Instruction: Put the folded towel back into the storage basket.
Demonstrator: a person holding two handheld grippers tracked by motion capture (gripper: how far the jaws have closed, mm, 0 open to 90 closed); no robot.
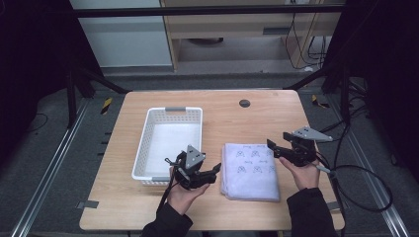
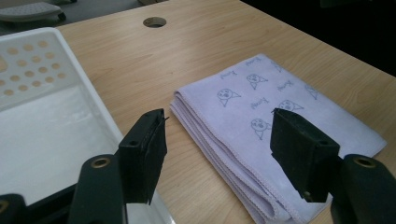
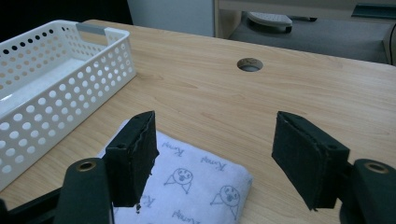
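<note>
From the high view, a folded lavender towel [image 1: 250, 170] lay right of centre on the wooden table [image 1: 257, 118], with a white perforated basket [image 1: 168, 143] to its left. The left gripper [image 1: 216, 171] sat at lower centre, held in the left hand [image 1: 183, 195], its jaws spread wide and pointing right at the towel's left edge, just short of it. The right gripper [image 1: 277, 144] hung at the towel's upper right corner, gripped by the right hand [image 1: 305, 173], jaws parted and aimed left over the cloth.

In the left gripper view, the two black jaws stood wide apart at the bottom of the frame. The towel [image 2: 275, 121] filled the centre and right, its stacked folds running between the jaws and under the right one. The basket [image 2: 42, 116] took the left side.

In the right gripper view, the jaws again gaped wide. The towel [image 3: 196, 186] lay at lower centre, a corner of it below the left jaw and reaching into the gap. The basket [image 3: 56, 79] sat at upper left, and a round hole [image 3: 250, 64] in the table showed at top centre.
</note>
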